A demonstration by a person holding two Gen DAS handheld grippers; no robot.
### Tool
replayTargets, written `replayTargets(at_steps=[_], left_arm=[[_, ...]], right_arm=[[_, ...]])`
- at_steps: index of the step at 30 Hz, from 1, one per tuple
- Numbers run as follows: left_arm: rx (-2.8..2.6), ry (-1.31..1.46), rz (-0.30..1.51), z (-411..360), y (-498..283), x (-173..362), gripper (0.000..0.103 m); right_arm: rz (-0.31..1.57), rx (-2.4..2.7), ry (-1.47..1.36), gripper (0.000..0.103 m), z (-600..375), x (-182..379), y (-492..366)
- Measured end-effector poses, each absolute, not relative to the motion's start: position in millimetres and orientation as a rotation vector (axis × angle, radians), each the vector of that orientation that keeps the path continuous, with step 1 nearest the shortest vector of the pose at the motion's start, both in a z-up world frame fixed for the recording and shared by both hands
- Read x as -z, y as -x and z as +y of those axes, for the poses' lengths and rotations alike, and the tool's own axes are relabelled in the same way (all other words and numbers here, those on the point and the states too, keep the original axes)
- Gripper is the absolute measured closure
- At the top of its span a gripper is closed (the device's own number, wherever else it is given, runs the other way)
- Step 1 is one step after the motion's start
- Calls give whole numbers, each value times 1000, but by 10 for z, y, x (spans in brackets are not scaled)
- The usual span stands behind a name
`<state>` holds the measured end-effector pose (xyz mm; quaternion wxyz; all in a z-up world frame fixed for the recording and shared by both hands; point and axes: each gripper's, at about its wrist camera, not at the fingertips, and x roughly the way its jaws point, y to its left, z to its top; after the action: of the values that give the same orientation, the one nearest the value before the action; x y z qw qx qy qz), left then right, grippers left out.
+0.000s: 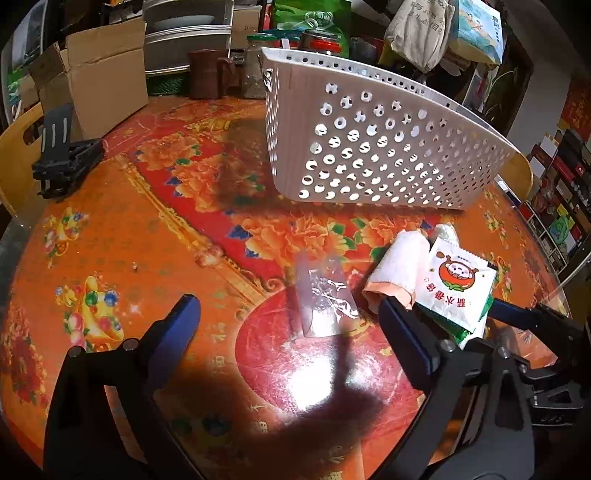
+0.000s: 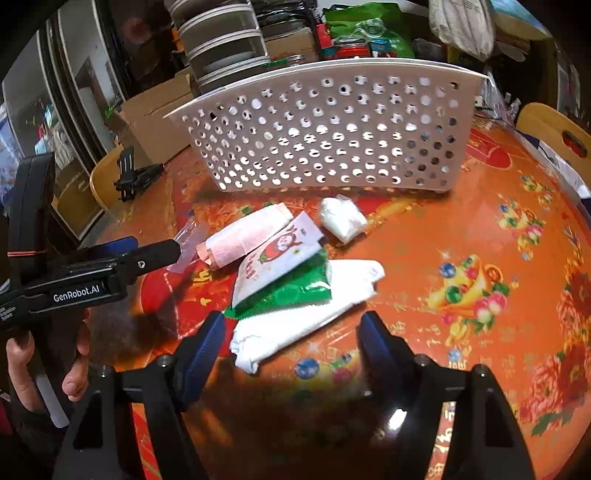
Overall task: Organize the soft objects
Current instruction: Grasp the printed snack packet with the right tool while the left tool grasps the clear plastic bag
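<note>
A white perforated basket (image 1: 369, 144) (image 2: 332, 129) stands on the table behind a pile of soft things. In the right wrist view the pile holds a folded white cloth (image 2: 306, 314), a green packet (image 2: 295, 284), a white packet with a cartoon print (image 2: 277, 258) (image 1: 454, 280), a pink-and-white roll (image 2: 243, 234) (image 1: 399, 266) and a small white pouch (image 2: 341, 218). A clear plastic bag (image 1: 325, 299) lies left of the pile. My left gripper (image 1: 288, 325) is open over the clear bag. My right gripper (image 2: 291, 332) is open around the near end of the white cloth.
The round table has an orange-red flowered cover (image 1: 147, 221). A cardboard box (image 1: 99, 81), a black stand (image 1: 62, 155), jars and metal tins (image 1: 188, 33) crowd the far edge. A wooden chair back (image 2: 554, 129) stands at the right.
</note>
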<state>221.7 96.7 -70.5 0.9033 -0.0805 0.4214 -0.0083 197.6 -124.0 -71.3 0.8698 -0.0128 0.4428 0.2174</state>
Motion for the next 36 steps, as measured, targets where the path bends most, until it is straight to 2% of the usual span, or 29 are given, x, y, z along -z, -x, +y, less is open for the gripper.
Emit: replayTargets(at_steps=[4, 9, 14, 25, 36], left_arm=[[23, 166, 878, 968, -2224, 741, 7], [31, 150, 883, 947, -2228, 758, 7], [30, 132, 889, 894, -2253, 756, 7], [25, 129, 879, 886, -2263, 712, 8], [34, 120, 889, 855, -2330, 752, 8]], right_arm=[[922, -446, 70, 32, -1173, 726, -2013], [902, -436, 127, 43, -1154, 749, -1998], [905, -452, 117, 49, -1255, 737, -1964], [866, -458, 21, 49, -1514, 532, -1978], [875, -495, 172, 49, -1091, 516, -2181]])
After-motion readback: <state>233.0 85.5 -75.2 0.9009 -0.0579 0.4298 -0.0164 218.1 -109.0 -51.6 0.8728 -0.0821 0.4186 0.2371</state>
